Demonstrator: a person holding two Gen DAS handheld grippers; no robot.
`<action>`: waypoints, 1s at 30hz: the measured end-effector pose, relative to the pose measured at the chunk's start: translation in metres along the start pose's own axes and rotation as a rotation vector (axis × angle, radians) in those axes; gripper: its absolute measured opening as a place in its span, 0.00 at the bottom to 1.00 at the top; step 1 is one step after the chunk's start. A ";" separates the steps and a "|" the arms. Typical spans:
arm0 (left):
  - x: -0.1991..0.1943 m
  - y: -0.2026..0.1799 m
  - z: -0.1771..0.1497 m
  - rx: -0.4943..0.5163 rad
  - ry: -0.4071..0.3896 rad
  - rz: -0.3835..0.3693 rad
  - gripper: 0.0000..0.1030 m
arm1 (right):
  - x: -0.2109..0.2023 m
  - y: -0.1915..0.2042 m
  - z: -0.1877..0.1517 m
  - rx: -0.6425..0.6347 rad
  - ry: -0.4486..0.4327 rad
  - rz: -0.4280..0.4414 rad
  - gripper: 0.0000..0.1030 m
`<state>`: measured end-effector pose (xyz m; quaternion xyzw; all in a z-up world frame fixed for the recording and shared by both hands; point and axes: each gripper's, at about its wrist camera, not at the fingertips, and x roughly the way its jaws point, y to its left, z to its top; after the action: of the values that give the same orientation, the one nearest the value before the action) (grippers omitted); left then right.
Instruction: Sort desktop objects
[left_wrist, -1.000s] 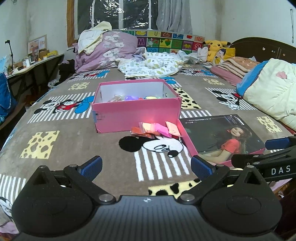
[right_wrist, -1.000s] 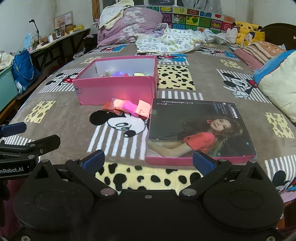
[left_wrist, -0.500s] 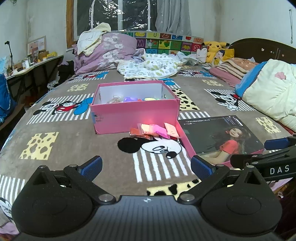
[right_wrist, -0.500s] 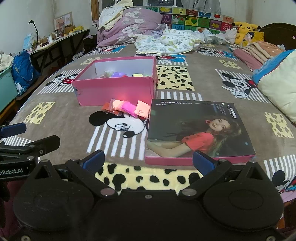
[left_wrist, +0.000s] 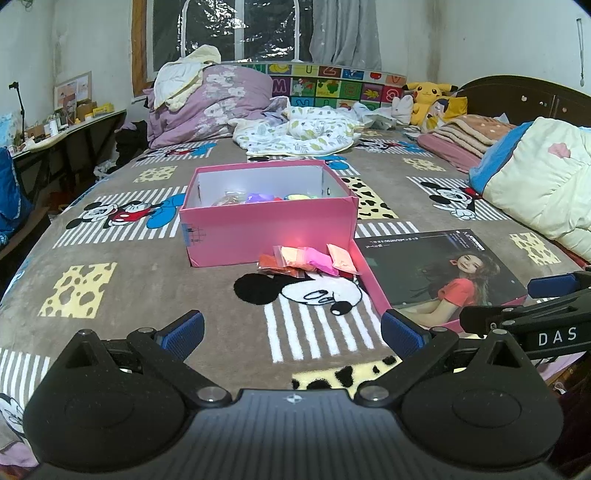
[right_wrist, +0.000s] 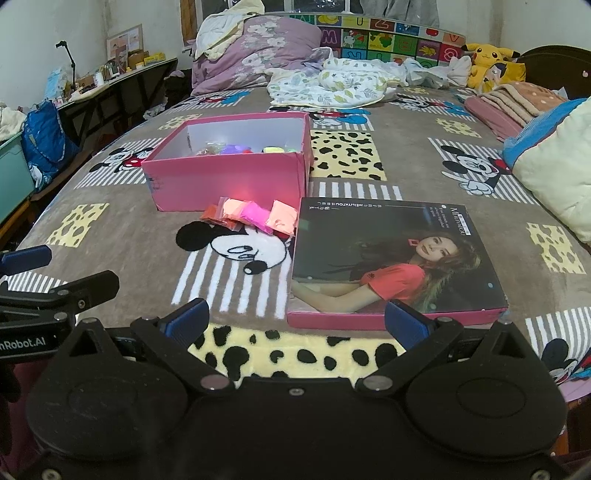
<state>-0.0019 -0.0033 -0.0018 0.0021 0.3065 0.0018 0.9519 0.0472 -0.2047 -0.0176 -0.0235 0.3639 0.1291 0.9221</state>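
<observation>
**A:** What is the landmark here?

**B:** The pink box (left_wrist: 267, 236), a rectangular cardboard carton with matte pink outer walls and a white inside, open at the top. It sits on a plush grey-brown blanket (left_wrist: 147, 288) printed with cartoon mice, stripes and cheese-yellow patches.

**A:** And the things to sort?

**B:** A cluster of small clear packets (left_wrist: 308, 260) with soft orange, peach and magenta filling lies on the blanket just in front of the box's near wall, at its right end. More bright lumps (right_wrist: 240, 148), purple and yellow-green, lie inside the box against its far side.

**A:** What is the flat thing beside them?

**B:** The box lid (right_wrist: 391, 260), a shallow pink-rimmed rectangle with a glossy dark print of a woman in a coral top. It lies flat, to the right of the box and nearer the cameras, its far left corner just beside the packets.

**A:** The tools?

**B:** The left gripper (left_wrist: 291, 332) hovers low over the blanket, well in front of the box, its ribbed blue pads (left_wrist: 183, 330) spread wide with nothing between them. The right gripper (right_wrist: 293, 321) is likewise spread and empty, in front of the lid's near edge.

**A:** Anything behind the box?

**B:** Crumpled quilts (left_wrist: 295, 131) and a yellow plush toy (left_wrist: 428, 94).
</observation>
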 end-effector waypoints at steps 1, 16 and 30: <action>0.000 0.000 0.000 0.000 0.000 0.000 0.99 | 0.000 0.000 0.000 0.001 0.001 0.000 0.99; 0.000 -0.002 -0.001 0.001 0.003 -0.002 0.99 | 0.001 0.001 0.000 0.000 0.004 -0.004 1.00; 0.010 0.002 0.001 -0.011 0.018 -0.018 0.99 | 0.008 -0.002 0.002 0.013 0.027 0.004 1.00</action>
<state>0.0071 -0.0015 -0.0073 -0.0062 0.3152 -0.0052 0.9490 0.0543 -0.2049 -0.0214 -0.0184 0.3774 0.1284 0.9169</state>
